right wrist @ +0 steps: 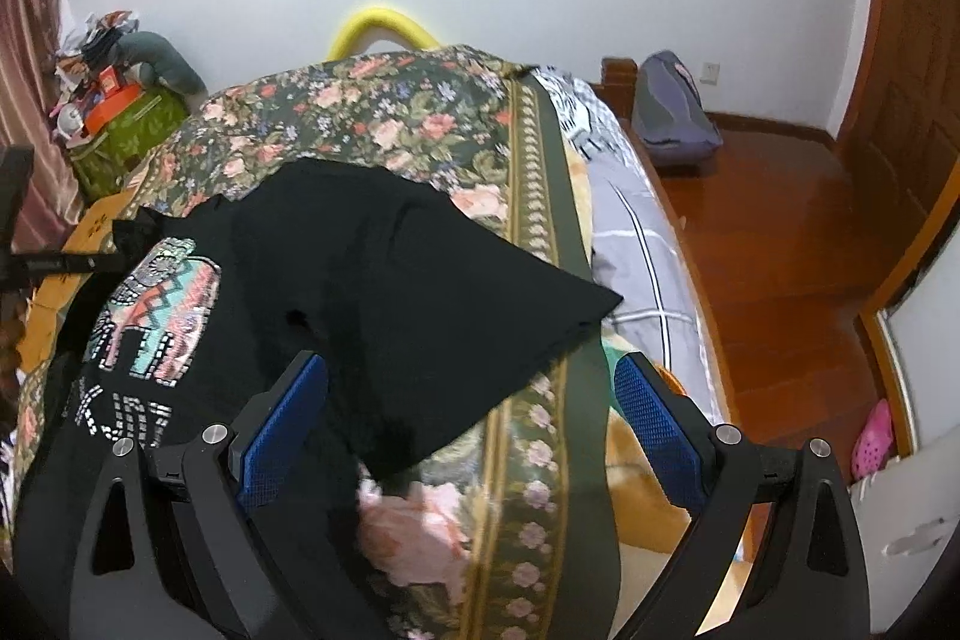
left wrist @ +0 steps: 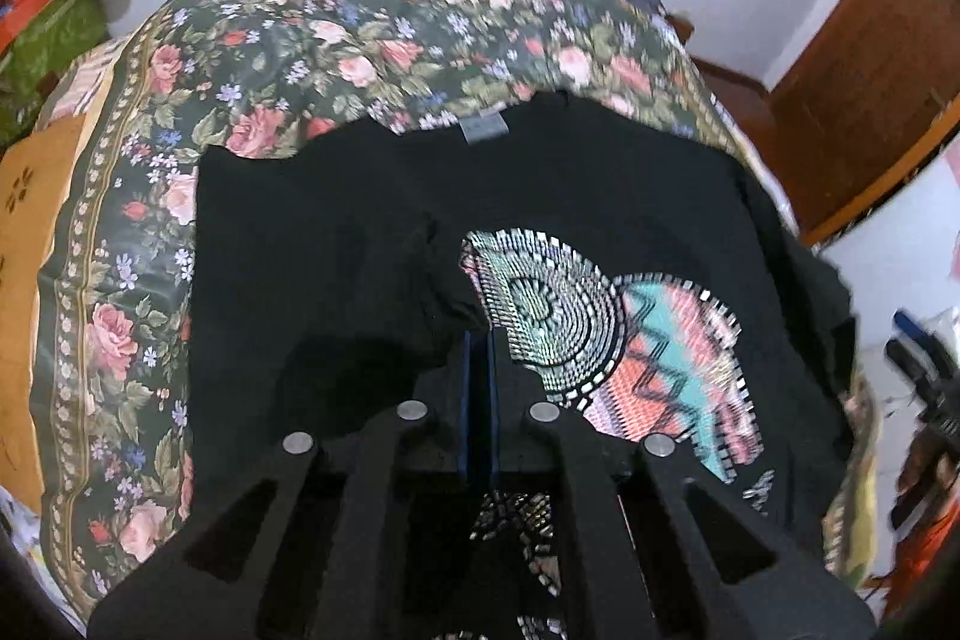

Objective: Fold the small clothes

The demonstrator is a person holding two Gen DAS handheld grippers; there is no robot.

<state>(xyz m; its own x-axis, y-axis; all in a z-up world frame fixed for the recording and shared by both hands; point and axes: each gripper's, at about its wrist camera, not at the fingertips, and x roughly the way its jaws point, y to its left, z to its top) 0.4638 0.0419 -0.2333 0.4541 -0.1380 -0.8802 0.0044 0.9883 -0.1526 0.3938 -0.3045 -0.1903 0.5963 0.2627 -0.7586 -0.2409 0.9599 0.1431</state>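
A black T-shirt (left wrist: pixel 600 184) with a colourful elephant print (left wrist: pixel 648 340) lies on a floral bedspread (left wrist: pixel 336 34). My left gripper (left wrist: pixel 478 340) is shut on a fold of the shirt's left sleeve and holds it over the print. In the right wrist view the shirt (right wrist: pixel 384 268) lies spread with its right sleeve (right wrist: pixel 540 304) pointing right. My right gripper (right wrist: pixel 471 394) is open above the shirt's lower right edge, with nothing between its blue pads (right wrist: pixel 282 424).
The bed's right edge shows a grey striped sheet (right wrist: pixel 636 244), then a wooden floor (right wrist: pixel 780 244) with a grey backpack (right wrist: pixel 672 112). A yellow hoop (right wrist: pixel 384 28) stands behind the bed. Clutter and a green box (right wrist: pixel 120 130) sit at the left.
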